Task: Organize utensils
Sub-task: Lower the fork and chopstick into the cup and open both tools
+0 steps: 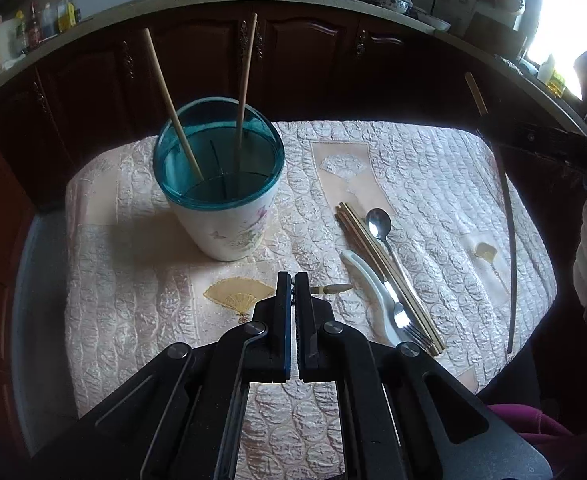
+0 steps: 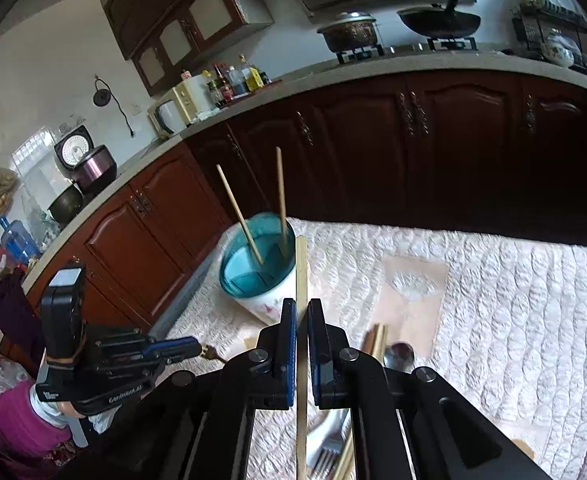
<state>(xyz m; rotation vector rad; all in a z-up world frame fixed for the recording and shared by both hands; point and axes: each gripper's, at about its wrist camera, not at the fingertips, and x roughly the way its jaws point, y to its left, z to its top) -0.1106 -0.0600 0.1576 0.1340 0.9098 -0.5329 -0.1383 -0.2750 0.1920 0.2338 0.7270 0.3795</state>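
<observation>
A white cup [image 1: 229, 236] with a teal rim stands on the quilted table and holds two chopsticks [image 1: 173, 120], both leaning. My left gripper [image 1: 292, 282] is shut in front of the cup, and a small beige utensil [image 1: 333, 289] sticks out sideways from its tips. In the right wrist view the left gripper [image 2: 199, 347] shows low on the left with that brown piece [image 2: 213, 354] at its tip. My right gripper [image 2: 302, 308] is shut on one upright chopstick [image 2: 301, 264], just right of the cup [image 2: 261, 304]. On the cloth lie a bundle of chopsticks [image 1: 381, 264], a metal spoon [image 1: 378, 222], a white ceramic spoon [image 1: 367, 280] and a fork [image 1: 409, 328].
A pale quilted cloth [image 1: 133, 280] covers the table. Dark wooden cabinets [image 2: 373, 152] and a counter with pots run behind its far edge. A long thin stick [image 1: 505, 240] stands over the table's right side. A magenta sleeve [image 2: 13, 420] shows at lower left.
</observation>
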